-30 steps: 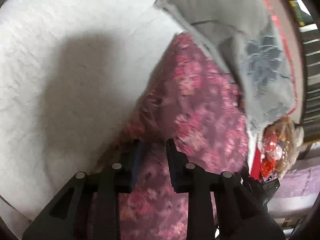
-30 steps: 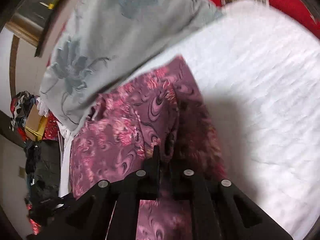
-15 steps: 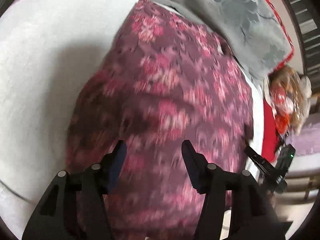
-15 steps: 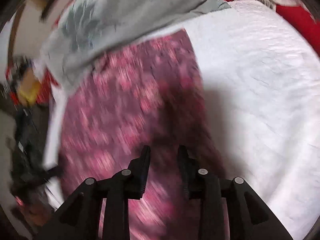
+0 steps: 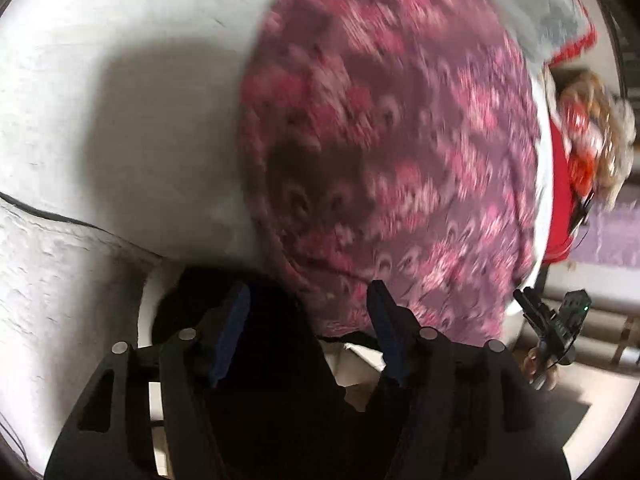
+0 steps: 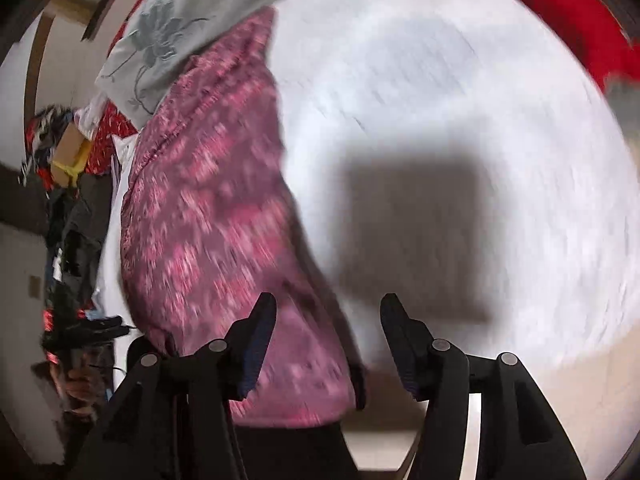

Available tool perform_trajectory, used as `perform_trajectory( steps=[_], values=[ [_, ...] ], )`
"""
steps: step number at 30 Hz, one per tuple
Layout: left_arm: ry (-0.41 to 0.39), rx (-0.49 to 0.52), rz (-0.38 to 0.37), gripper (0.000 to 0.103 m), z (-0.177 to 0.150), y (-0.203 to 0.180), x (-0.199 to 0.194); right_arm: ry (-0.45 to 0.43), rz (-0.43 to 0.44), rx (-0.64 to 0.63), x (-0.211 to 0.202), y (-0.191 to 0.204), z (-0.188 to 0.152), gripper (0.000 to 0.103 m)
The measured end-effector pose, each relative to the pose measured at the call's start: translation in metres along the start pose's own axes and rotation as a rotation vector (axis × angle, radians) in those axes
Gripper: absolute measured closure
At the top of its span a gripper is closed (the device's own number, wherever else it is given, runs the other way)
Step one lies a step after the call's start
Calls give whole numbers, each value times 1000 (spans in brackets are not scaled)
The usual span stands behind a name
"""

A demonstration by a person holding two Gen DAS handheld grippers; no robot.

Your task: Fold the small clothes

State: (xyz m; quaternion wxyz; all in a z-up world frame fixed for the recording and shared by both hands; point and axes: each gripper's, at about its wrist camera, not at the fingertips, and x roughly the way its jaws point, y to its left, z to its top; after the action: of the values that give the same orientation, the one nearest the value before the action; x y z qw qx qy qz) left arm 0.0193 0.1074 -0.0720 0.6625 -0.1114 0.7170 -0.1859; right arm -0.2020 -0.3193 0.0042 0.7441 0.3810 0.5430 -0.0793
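Observation:
A maroon garment with a pink floral print (image 5: 392,152) lies flat on the white bed cover (image 5: 120,80). My left gripper (image 5: 308,308) hovers over its near edge, jaws opening, nothing pinched between them. In the right wrist view the same garment (image 6: 212,208) stretches along the left, and my right gripper (image 6: 328,320) hangs over its near right edge and the white cover (image 6: 460,120), jaws opening and empty. The other gripper (image 5: 556,324) shows at the lower right of the left wrist view, and again as a gripper in a hand (image 6: 80,344) at the right wrist view's lower left.
A grey floral-print cloth (image 6: 192,12) lies past the garment's far end. Red fabric (image 6: 560,4) borders the bed at the upper right. A cluttered heap with a cardboard box (image 6: 68,148) sits beside the bed. The bed's near edge and floor (image 5: 580,408) show below.
Both grippers let go of the garment, opened, and drew back toward its near end. The garment, earlier lifted and bunched at the fingers, now lies spread flat.

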Motion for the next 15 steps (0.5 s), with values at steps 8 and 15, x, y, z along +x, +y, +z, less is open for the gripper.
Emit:
perform_trajectory(
  steps=[8, 15],
  values=[
    [86, 20, 35, 35, -2, -35, 47, 43, 201, 162, 16, -38, -26, 39],
    [138, -34, -11, 38, -11, -37, 74, 124, 340, 200, 45, -38, -29, 34]
  ],
)
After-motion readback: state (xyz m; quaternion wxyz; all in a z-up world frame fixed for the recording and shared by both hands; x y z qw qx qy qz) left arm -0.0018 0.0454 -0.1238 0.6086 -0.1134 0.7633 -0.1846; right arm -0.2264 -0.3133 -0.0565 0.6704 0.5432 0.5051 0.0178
